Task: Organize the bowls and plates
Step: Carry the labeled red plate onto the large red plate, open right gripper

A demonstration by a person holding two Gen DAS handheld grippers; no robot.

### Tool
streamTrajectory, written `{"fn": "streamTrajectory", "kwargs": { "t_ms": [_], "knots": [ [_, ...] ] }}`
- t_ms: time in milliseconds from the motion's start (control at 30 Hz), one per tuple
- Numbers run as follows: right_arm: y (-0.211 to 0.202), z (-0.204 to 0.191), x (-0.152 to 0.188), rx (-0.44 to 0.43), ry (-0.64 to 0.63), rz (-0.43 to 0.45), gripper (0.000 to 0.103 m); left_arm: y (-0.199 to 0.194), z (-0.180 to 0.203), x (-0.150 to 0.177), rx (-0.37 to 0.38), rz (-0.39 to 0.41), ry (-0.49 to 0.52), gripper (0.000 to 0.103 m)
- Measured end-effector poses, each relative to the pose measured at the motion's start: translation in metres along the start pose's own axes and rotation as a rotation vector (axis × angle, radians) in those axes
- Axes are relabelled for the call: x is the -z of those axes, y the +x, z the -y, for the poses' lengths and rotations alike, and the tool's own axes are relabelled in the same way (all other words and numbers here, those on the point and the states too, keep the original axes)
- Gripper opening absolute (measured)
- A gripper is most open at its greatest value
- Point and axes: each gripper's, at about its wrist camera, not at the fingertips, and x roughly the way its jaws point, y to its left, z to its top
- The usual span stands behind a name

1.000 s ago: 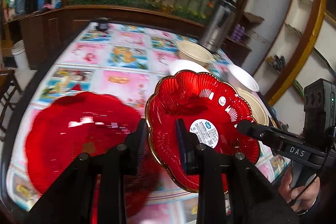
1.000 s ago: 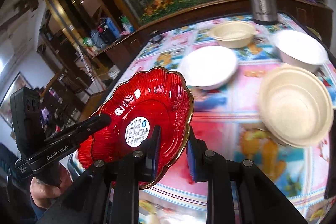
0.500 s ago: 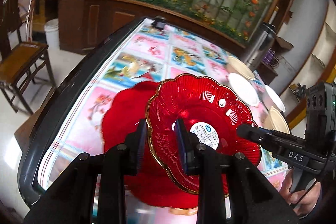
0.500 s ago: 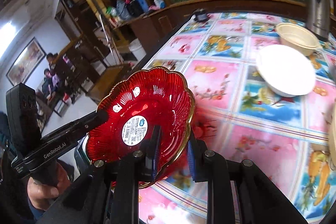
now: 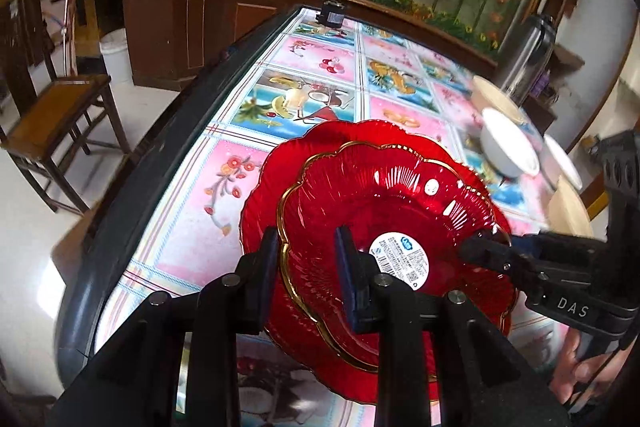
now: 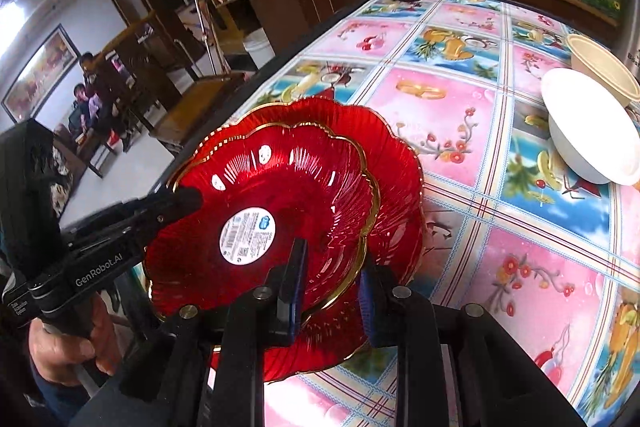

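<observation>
A red scalloped plate with a gold rim and a white sticker (image 5: 384, 219) (image 6: 276, 203) is held by both grippers. My left gripper (image 5: 306, 267) is shut on its near-left rim. My right gripper (image 6: 332, 283) is shut on its opposite rim; it also shows in the left wrist view (image 5: 484, 251). The held plate hangs just above a second red plate (image 5: 260, 195) (image 6: 400, 163) that lies on the table near its left edge. A white bowl (image 6: 588, 131) (image 5: 508, 147) and a beige bowl (image 6: 600, 67) stand further along the table.
The table has a fruit-patterned cloth (image 6: 480, 107) and a dark rim (image 5: 160, 147). A steel flask (image 5: 528, 55) stands at the far right. More beige and white bowls (image 5: 568, 203) sit at the right. A wooden chair (image 5: 52, 111) stands off the table's left side.
Both grippers carried the held plate left and lowered it over the second red plate, which now lies directly beneath it. Both grips stayed shut.
</observation>
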Motion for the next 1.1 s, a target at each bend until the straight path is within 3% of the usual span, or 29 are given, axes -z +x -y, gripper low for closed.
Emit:
{"fn": "streamTrajectory", "kwargs": {
  "t_ms": [133, 233, 300, 533, 767, 1000, 1100],
  "knots": [
    [0.007, -0.003, -0.001, 0.018, -0.026, -0.043, 0.026, 0.003, 0.007, -0.003, -0.048, -0.029, 0.073, 0.032],
    [0.009, -0.004, -0.002, 0.022, -0.032, -0.061, 0.026, 0.005, 0.013, -0.002, -0.055, -0.051, 0.116, 0.045],
    [0.01, -0.002, -0.003, 0.005, -0.019, -0.07, 0.031, 0.006, 0.017, -0.001, -0.055, -0.059, 0.134, 0.054],
    [0.005, -0.007, -0.006, -0.016, -0.026, -0.092, 0.051, 0.008, 0.022, -0.002, -0.047, -0.078, 0.153, 0.065],
    [-0.006, 0.0, -0.009, -0.048, 0.005, -0.087, 0.058, 0.008, 0.023, -0.003, -0.041, -0.085, 0.148, 0.065],
    [-0.024, 0.008, -0.007, -0.075, 0.028, -0.055, 0.058, 0.003, 0.022, -0.004, -0.012, -0.086, 0.126, 0.065],
    [-0.038, 0.015, -0.008, -0.1, 0.042, -0.024, 0.058, -0.014, 0.022, -0.006, 0.015, -0.037, 0.106, 0.065]
  ]
}}
